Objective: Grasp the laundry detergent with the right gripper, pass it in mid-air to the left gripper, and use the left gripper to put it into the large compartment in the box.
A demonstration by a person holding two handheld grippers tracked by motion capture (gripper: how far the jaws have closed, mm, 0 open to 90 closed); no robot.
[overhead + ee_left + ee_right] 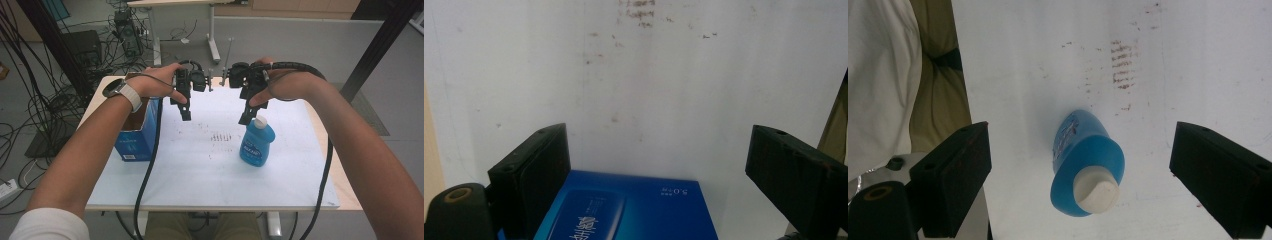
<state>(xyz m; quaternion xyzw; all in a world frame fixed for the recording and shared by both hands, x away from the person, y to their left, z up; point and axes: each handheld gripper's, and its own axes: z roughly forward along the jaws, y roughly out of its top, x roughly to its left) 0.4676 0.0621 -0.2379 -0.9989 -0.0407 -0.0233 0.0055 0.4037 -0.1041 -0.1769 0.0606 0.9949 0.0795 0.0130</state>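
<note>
Between box [136, 134] and bottle [257, 143], bare tabletop [210, 170].

bottle [257, 145]: blue, white cap | box [136, 137]: blue | table [200, 170]: white, brown smudges

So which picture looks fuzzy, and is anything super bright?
High view: soft, a bit blurry, edges bent outward. Left gripper view: the white table glares pale above the blue box. Right gripper view: the blue bottle and its white cap look slightly fuzzy.

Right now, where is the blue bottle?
The bottle stands upright on the table, right of middle, just under the open right gripper.
</note>
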